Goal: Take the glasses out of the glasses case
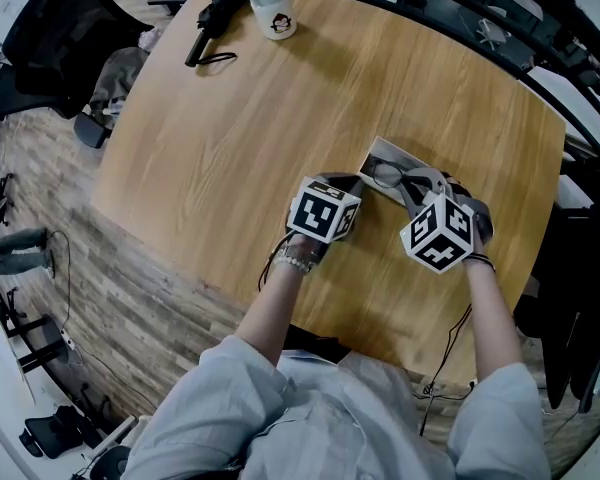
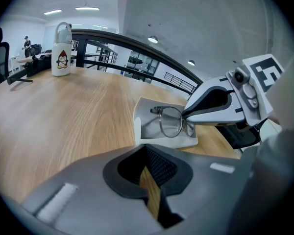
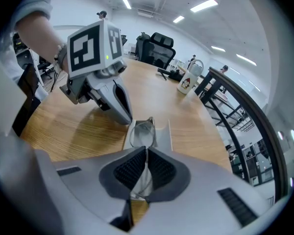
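1. Wood-grain table [image 1: 230,148] with rounded corners fills the middle of the head view; plank flooring and a black office chair [image 1: 60,28] are seen at the upper left of that view.
2. A white bottle [image 1: 270,8] with a penguin print is placed at the top edge of the table, with a black strapped item [image 1: 208,23] just to its left.
3. The glasses case [image 2: 143,112] lies open on the table, right of centre in the head view, as a pale shallow tray.
4. The glasses [image 2: 170,121] are held upright over the tray. Whether the lower rims touch it cannot be told.
5. The right gripper [image 3: 146,155] is clamped on the glasses, and a clear lens and its thin frame are pinched between the ribbed pads.
6. The left gripper [image 2: 148,153] is closed, with nothing between its pads. Its tips are set down at the case's left end, just beside the tray.
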Available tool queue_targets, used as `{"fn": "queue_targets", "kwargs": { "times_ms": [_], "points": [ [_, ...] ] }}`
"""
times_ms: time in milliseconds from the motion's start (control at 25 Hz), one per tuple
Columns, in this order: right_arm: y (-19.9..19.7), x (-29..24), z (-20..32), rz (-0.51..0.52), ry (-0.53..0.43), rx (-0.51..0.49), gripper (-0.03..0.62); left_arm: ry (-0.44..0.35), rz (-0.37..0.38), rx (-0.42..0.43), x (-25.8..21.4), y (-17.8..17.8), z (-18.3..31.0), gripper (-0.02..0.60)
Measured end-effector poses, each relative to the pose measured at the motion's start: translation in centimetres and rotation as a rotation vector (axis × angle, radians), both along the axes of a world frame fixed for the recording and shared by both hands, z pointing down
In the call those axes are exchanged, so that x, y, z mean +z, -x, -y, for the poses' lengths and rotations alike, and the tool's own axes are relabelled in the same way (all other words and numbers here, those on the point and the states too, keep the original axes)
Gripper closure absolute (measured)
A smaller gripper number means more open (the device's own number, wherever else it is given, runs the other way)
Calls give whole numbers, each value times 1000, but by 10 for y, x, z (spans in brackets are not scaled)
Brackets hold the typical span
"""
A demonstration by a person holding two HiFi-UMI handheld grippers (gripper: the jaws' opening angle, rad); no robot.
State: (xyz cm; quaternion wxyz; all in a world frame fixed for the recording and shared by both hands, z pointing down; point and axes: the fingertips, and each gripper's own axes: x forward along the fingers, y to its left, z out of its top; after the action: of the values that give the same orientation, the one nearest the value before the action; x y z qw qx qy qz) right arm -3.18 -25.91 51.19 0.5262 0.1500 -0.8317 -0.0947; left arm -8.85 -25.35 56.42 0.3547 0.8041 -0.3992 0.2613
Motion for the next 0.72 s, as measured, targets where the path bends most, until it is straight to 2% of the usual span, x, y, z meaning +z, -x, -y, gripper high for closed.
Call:
{"fn": "queue_targets", "kwargs": {
  "times_ms": [320,720],
  "points": [
    [-8,-18,-1,4,-29,19,580,4,-3,1,1,1,0,577],
    [-45,-35,-7,-1,-57,94,580,7,0,6,1,1,1,577]
  ]
}}
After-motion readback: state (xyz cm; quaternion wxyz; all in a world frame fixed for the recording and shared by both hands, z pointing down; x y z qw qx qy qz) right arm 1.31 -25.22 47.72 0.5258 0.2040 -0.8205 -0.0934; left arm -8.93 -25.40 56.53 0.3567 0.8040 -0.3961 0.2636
